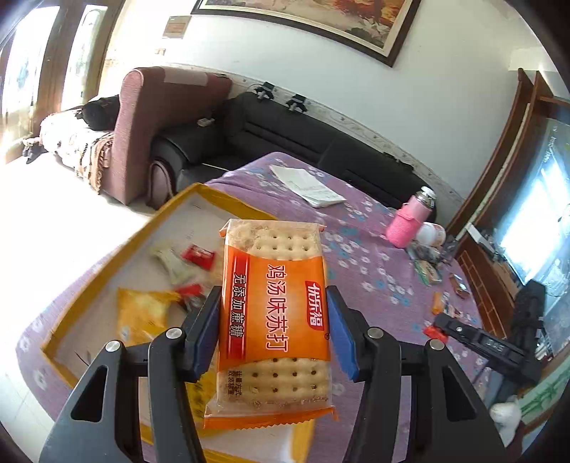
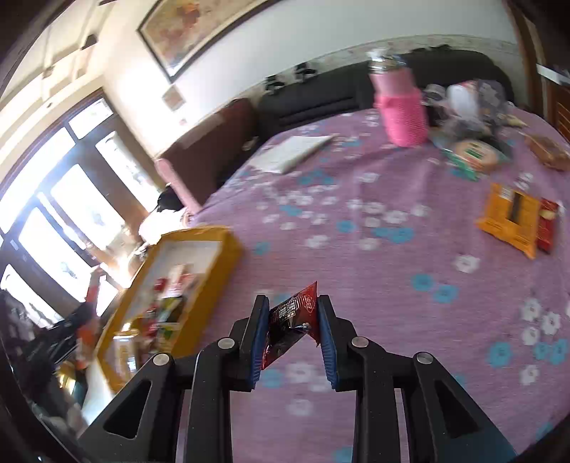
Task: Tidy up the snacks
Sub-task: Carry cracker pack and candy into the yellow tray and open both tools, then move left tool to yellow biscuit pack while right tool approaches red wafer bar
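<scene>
Left gripper: fingers clamped on an orange cracker pack, printed 优乐福 鸡汤味苏打, 无添加蔗糖, held above the yellow box. Right gripper: fingers pinch a small red-black sachet, print unreadable, over the purple flowered bench cloth.

You're in a home living room: black leather sofa along the wall, framed painting above it, big bright windows, floral purple cloth over the table.
</scene>
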### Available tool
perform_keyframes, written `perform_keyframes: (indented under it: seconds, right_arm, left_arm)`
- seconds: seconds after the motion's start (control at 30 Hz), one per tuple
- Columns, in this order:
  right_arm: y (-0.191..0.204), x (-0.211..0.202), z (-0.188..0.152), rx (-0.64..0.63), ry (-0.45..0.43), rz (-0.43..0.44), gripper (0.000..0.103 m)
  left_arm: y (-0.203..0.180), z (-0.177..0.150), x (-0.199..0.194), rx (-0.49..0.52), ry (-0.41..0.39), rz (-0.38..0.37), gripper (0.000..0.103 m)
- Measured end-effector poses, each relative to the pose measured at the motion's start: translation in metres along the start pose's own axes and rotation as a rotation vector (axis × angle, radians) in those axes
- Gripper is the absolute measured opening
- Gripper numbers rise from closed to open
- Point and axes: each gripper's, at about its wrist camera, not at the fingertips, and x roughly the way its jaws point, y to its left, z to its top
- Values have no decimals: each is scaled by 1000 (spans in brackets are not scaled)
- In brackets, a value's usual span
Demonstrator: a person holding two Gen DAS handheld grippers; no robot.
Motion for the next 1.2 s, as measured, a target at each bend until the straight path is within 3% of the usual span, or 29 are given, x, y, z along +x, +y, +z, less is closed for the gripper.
perform_keyframes:
  seconds: [0.17,0.37,0.6,0.77,0.9,1.0,1.1,1.2]
  right_arm:
    - [62,37,6,-74,75,73,27]
    - [117,99,7,-143,168,73,27]
    - [139,162,12,-211,228,-36,28]
    - [137,182,12,-217,226,-78,38]
    - [133,172,13,-199,200,-60,39]
    - [129,145,13,-173,144,-36,46]
    - [121,113,10,-152,86,-16,52]
    - [111,81,0,-161,31,-33,57]
  left_arm:
    - [17,18,20,-1,36,31,54]
    - [40,33,58,-35,115,58,54]
    - [67,39,97,-107,200,89,55]
    - [70,41,89,-125,165,42,55]
    - [62,43,68,-99,113,39,55]
    - [51,40,38,-81,48,33,57]
    - [36,31,7,-70,-13,51,67]
    - [17,19,-15,-35,-66,117,79]
